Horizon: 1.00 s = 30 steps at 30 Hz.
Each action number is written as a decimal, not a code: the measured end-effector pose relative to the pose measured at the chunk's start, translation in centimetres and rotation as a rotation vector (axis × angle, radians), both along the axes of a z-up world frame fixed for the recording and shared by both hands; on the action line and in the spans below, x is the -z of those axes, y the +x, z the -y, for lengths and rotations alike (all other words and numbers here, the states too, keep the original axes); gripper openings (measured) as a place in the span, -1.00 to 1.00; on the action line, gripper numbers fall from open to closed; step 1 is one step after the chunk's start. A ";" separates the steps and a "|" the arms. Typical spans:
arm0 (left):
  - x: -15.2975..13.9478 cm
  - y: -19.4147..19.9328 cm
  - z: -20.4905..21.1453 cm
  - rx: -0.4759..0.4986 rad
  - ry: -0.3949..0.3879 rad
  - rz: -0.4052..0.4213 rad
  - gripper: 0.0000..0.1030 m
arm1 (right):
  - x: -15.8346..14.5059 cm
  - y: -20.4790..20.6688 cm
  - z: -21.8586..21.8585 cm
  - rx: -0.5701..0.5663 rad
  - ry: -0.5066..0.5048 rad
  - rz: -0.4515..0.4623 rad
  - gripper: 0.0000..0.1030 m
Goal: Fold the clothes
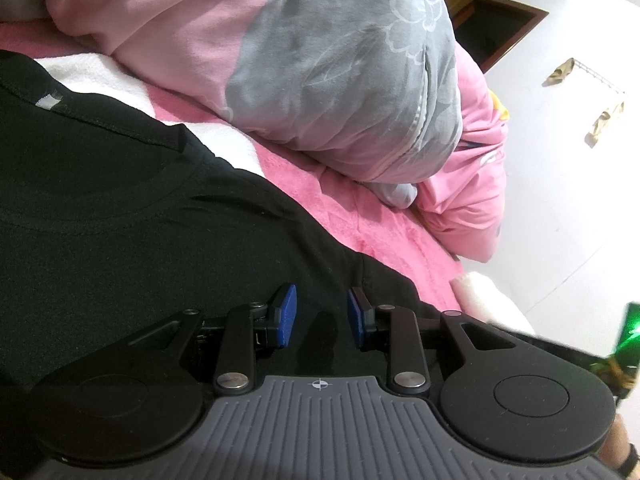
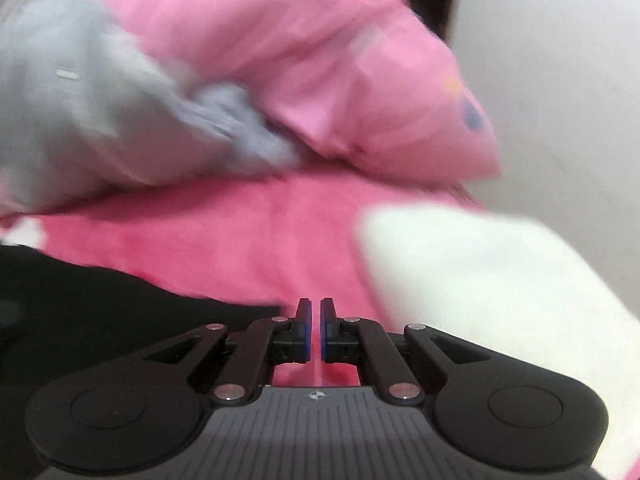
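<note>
Shirt [image 1: 120,220] flat on bed [image 1: 360,208], 9 o'clock | left gripper [image 1: 322,312] part open above sleeve, empty | right gripper [image 2: 315,320] closed, empty, at hem | advise: pinch edges squarely, lift evenly.

No words, brands or numbers can be read anywhere here. The small pale tag [image 1: 50,101] sewn at the neckline of the black shirt [image 1: 120,220] shows no legible print. The only sign is a little crosshair mark [image 1: 319,385] printed on the grey ribbed gripper body [image 1: 320,432], far below that tag.
</note>
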<state>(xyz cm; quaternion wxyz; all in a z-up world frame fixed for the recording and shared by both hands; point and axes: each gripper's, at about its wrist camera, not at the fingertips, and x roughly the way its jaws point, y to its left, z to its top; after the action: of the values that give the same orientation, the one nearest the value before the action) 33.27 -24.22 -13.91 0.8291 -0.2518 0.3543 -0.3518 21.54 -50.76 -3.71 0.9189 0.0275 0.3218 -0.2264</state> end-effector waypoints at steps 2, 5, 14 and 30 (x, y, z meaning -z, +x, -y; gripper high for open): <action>0.0 0.0 0.0 0.001 -0.002 -0.001 -0.45 | 0.0 0.8 -1.5 -0.107 0.082 0.027 -0.96; 0.1 0.1 -0.1 0.001 -0.007 -0.004 -0.45 | 2.0 3.0 0.0 -0.105 0.201 -0.020 -0.97; 0.0 0.2 -0.3 -0.002 -0.012 -0.015 -0.45 | 0.9 -1.1 2.3 0.033 0.365 0.101 -0.99; -13.2 -8.1 -11.9 -0.016 0.177 -0.036 -0.20 | 5.3 -12.9 1.1 0.027 1.145 0.363 -0.72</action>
<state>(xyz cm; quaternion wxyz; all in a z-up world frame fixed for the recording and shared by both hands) 25.16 -12.33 -0.74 0.8444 -0.1868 0.3966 -0.3078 8.67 -51.82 -9.00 0.7953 0.5605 0.2299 -0.0204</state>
